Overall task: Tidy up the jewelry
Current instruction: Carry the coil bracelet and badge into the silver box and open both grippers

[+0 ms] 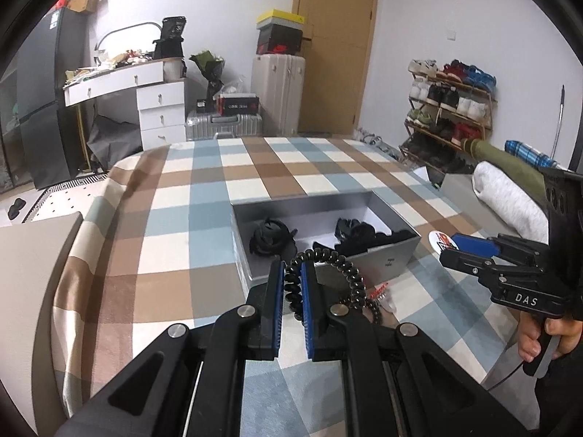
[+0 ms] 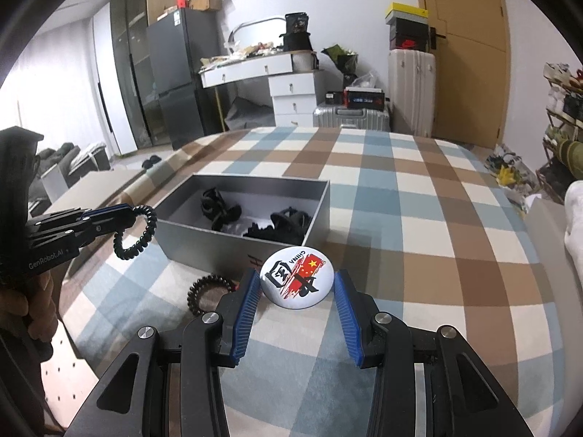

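We've got the grey box [image 2: 255, 251] lying open on the checked bedcover [image 2: 437, 255], and already a few dark tangled pieces sit inside it, so part of the sorting looks done. Our left gripper [image 1: 291, 276] is clamped on a black coil bracelet [image 1: 328, 273], lifted just in front of the box's near wall, not yet over the opening. From the right wrist view that bracelet [image 2: 136, 233] hangs as a ring off the fingertips, its loop standing roughly upright and drooping downward, beside the box's left corner.

Our right gripper [image 2: 297, 291] is spread wide, fingers either side of the round badge [image 2: 293, 276] without pinching it. The badge lies flat, face up, just in front of the box's near wall; being round it has no long axis, and its "CHINA" lettering reads upside down to us.

Still left, we'd judge: drop the held bracelet in, take the badge, and collect a second beaded bracelet [image 2: 211, 293] lying flat on the cover in front of the box's near left corner. There's also something small and clear [image 1: 382, 300] near that bracelet; we can't tell what.
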`<state>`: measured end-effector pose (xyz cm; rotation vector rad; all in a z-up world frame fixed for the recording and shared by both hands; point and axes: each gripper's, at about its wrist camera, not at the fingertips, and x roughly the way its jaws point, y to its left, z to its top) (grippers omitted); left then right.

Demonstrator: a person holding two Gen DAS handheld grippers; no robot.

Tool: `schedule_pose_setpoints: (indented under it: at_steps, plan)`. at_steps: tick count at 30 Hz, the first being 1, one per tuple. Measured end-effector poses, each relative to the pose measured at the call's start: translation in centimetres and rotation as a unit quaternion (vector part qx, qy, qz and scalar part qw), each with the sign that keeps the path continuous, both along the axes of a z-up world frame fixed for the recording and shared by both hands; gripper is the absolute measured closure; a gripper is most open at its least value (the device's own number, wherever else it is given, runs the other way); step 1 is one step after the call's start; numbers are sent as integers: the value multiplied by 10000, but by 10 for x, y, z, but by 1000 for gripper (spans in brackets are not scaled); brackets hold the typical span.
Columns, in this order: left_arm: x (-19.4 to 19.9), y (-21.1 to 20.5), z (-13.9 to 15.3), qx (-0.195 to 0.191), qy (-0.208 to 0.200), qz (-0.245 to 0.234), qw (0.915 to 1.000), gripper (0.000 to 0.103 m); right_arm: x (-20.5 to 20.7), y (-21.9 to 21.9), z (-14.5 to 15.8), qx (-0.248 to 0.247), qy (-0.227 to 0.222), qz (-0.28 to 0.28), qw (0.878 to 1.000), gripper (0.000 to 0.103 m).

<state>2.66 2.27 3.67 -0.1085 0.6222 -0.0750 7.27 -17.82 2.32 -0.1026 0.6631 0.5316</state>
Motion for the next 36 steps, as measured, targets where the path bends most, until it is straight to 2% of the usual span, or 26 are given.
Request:
schedule_pose_setpoints:
  at_steps: [10,23,36]
  plan:
    - [6,1,2,-97,-88,112,9999,98,4,7,8,189,-54,63,9998,62]
    - [19,-14,16,128,-194,17,9997,98,11,10,24,172,-206,141,9995,62]
    - [34,-9,22,55,-228,179,9996,98,26,22,36,328,-250,258,9988,62]
